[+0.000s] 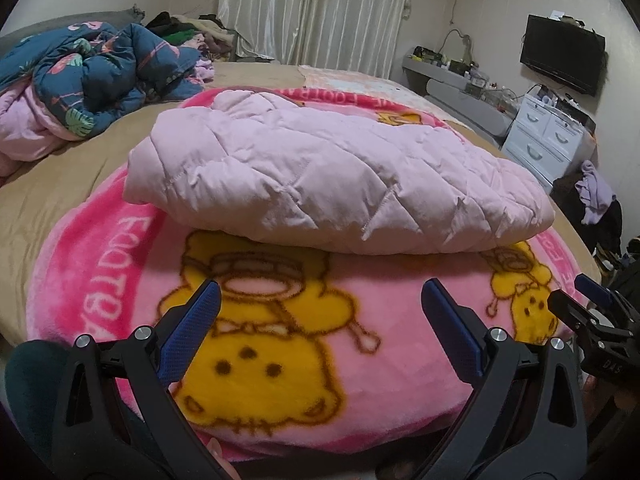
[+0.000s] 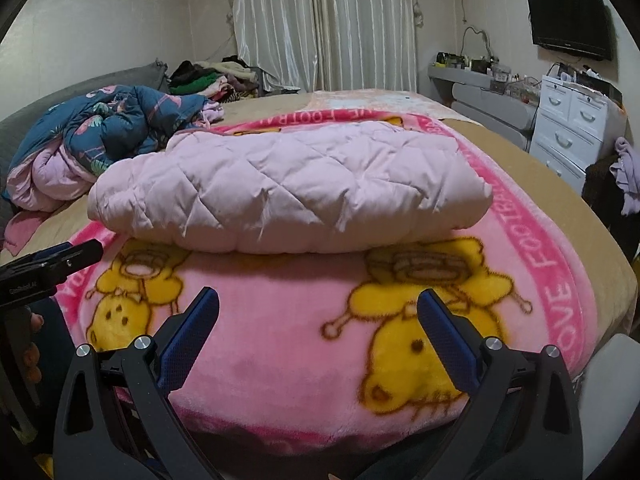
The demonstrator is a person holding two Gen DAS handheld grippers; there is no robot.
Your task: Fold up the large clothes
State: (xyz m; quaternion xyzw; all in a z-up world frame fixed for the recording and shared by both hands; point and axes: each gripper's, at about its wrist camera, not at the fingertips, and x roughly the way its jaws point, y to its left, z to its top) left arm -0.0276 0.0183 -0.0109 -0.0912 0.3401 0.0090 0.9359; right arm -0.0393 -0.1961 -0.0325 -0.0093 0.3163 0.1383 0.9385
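Observation:
A pale pink quilted jacket [image 1: 320,176] lies folded into a thick bundle on a pink cartoon blanket [image 1: 280,340] spread over the bed. It also shows in the right wrist view [image 2: 288,188] on the same blanket [image 2: 280,340]. My left gripper [image 1: 320,320] is open and empty, hovering over the blanket's near part, short of the jacket. My right gripper [image 2: 318,320] is open and empty, likewise in front of the jacket. The right gripper shows at the right edge of the left wrist view [image 1: 592,308]; the left gripper shows at the left edge of the right wrist view [image 2: 52,264].
A crumpled blue floral quilt [image 1: 100,76] lies at the bed's back left, with a pile of clothes [image 1: 188,28] behind it. A white drawer unit [image 1: 544,132], a wall television [image 1: 564,54] and a cluttered shelf [image 1: 452,64] stand to the right. Curtains [image 1: 312,8] hang at the back.

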